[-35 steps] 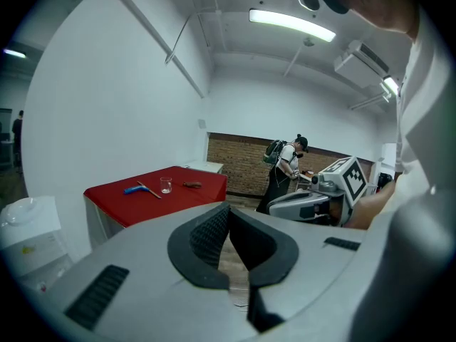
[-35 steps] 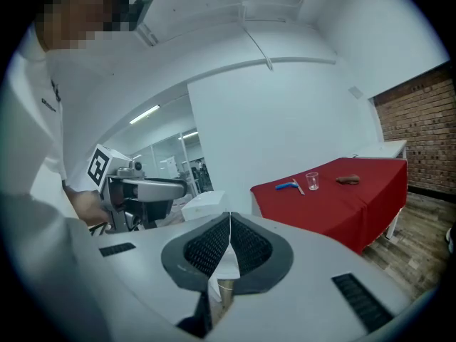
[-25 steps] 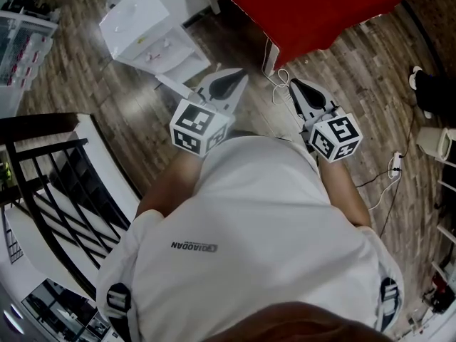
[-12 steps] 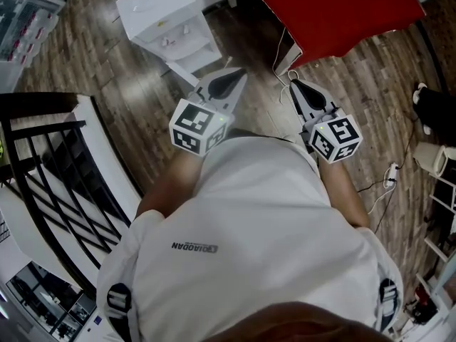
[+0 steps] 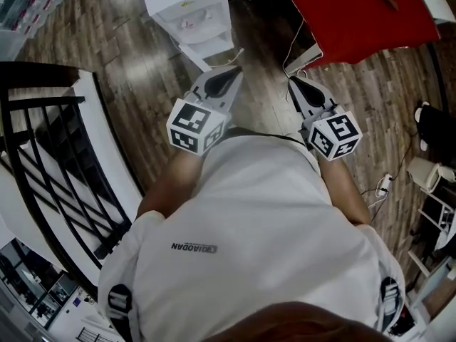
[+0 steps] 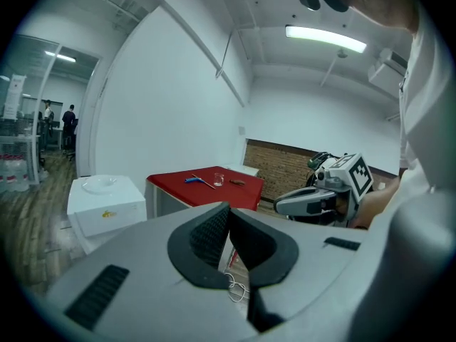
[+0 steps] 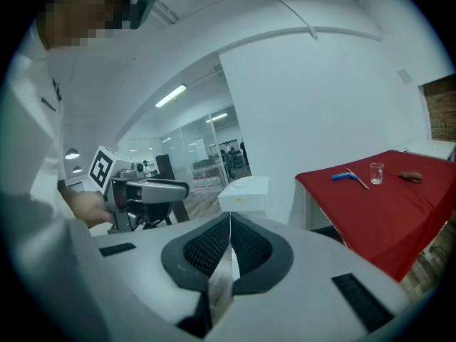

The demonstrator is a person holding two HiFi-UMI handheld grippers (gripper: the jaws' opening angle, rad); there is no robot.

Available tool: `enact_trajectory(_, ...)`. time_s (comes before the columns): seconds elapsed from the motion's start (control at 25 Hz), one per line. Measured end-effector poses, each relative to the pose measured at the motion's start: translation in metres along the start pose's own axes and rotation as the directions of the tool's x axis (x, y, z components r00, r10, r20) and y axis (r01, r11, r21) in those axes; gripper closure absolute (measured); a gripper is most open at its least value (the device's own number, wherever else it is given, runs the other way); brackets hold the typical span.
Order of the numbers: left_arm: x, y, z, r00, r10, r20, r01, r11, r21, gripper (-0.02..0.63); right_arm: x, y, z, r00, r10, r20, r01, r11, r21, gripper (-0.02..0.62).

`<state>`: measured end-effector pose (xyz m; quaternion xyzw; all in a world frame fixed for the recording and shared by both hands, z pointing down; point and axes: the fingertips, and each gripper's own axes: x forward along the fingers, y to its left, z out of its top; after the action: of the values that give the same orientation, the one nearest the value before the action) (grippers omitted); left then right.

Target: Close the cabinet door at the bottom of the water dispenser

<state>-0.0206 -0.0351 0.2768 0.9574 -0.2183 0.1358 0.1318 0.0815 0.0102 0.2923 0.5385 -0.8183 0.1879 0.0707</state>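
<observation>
Overhead, water dispenser (image 5: 187,2) taps (image 5: 189,24), gripper views, glass (image 7: 376,172)

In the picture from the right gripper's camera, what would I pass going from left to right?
left gripper → white water dispenser → red table, and across its top: blue tool → clear glass → small brown object
</observation>
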Motion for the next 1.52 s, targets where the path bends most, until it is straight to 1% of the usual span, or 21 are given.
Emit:
enact_trajectory(0.12,-0.020,0.020,-0.008,0.999,0.036,0.003,-0.036,0.999,-0.027,0.606,0.020,0.019,0.002,0.999,0.031,-0.020,-0.032,0.999,-0.021,0.572)
enact_trajectory(0.44,-0.067,0.058,-0.026,0.991,0.129,0.028,-0.127,0.989,-0.072,0.607,0.059,0.056,0.000,0.993,0.104,-0.055,-0.108,0.992,-0.067,0.572)
enact_trajectory(0.64,-0.091,0.075,-0.037,0.982,0.187,0.038,-0.183,0.979,-0.095,0.607,0.082,0.078,-0.004,0.984,0.159,-0.085,-0.167,0.982,-0.091,0.572)
enact_trajectory(0.76,-0.109,0.087,-0.050,0.973,0.231,0.027,-0.227,0.969,-0.101,0.607,0.094,0.095,-0.010,0.974,0.193,-0.119,-0.206,0.974,-0.100,0.572)
enact_trajectory(0.92,-0.132,0.101,-0.071,0.956,0.294,0.007,-0.290,0.948,-0.133,0.607,0.109,0.112,-0.018,0.956,0.237,-0.172,-0.257,0.961,-0.105,0.572)
enact_trajectory(1.12,-0.149,0.106,-0.090,0.936,0.353,0.003,-0.347,0.921,-0.178,0.607,0.131,0.121,-0.030,0.933,0.284,-0.221,-0.308,0.948,-0.082,0.572)
enact_trajectory(1.28,-0.162,0.113,-0.111,0.913,0.407,-0.015,-0.400,0.891,-0.215,0.607,0.145,0.130,-0.042,0.917,0.310,-0.251,-0.343,0.934,-0.101,0.572)
enact_trajectory(1.4,-0.165,0.119,-0.123,0.896,0.443,-0.030,-0.437,0.868,-0.236,0.607,0.156,0.128,-0.050,0.910,0.320,-0.265,-0.359,0.927,-0.111,0.572)
enact_trajectory(1.52,-0.157,0.117,-0.133,0.884,0.464,-0.054,-0.463,0.854,-0.239,0.607,0.168,0.119,-0.060,0.906,0.326,-0.270,-0.367,0.923,-0.115,0.572)
